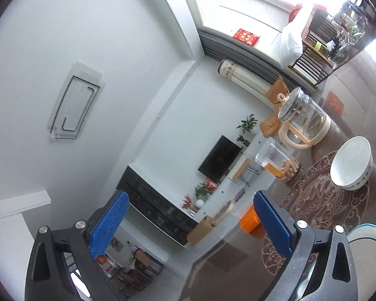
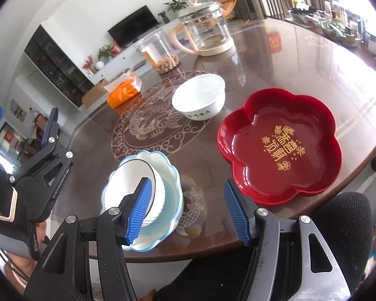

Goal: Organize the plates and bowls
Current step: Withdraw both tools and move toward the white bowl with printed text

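right gripper [image 2: 188, 210]: hovering over the near table edge, jaws standing apart, nothing between the pads; left pad is sitting in front of the stacked bowls, not pressing them.
left gripper [image 1: 191, 222]: jaws spread wide, empty, pointing out toward the room and tilted; also showing at the left edge of the right wrist view [image 2: 22, 130], a person's hand [image 2: 41, 234] gripping its handle.
stacked bowls: a white bowl with a thin dark rim line [image 2: 132, 188] is nesting, tilted, inside a scalloped light-blue bowl [image 2: 171, 202]; both sitting near the table's near edge, just left of the right gripper's gap.
red tray [image 2: 279, 145]: flower-shaped, gold characters on its floor, holding nothing; lying right of the stack, apart from it, near the table edge.
white bowl [image 2: 199, 96]: standing alone farther in, on the dragon medallion's rim; inside looking bare; small dark lettering on its side.
table [image 2: 275, 65]: dark glossy top, reflecting the things on it.
tissue pack [image 2: 124, 90]: orange, a white sheet sticking out, at the far-left edge.
clear jar [image 2: 160, 50]: behind the white bowl, peanuts filling only the bottom.
glass kettle [image 2: 204, 30]: cream base and handle, lid on, looking empty, farthest back beside the jar.
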The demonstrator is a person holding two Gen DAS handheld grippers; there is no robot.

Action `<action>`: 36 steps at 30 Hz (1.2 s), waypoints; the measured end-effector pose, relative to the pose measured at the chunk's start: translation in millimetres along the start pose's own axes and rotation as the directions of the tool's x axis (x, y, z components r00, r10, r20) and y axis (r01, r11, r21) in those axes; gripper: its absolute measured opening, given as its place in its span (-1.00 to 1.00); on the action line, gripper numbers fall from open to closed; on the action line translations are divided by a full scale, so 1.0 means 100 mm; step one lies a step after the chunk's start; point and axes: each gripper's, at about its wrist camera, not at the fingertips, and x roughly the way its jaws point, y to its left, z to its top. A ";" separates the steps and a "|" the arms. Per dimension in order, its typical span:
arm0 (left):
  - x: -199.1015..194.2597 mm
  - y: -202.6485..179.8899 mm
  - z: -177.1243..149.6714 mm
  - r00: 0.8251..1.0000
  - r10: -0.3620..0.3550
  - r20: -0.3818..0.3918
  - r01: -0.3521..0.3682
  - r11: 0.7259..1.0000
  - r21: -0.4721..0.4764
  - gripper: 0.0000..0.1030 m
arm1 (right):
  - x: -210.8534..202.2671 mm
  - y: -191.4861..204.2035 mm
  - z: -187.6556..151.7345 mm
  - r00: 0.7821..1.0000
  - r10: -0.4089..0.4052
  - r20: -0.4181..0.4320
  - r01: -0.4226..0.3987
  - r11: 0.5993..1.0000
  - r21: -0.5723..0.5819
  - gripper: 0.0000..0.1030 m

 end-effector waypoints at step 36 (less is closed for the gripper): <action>0.94 0.22 0.22 0.900 -0.417 -0.125 0.379 0.891 -0.249 1.00 | 0.02 -0.15 0.25 0.998 -0.058 -0.004 0.058 0.998 -0.028 0.24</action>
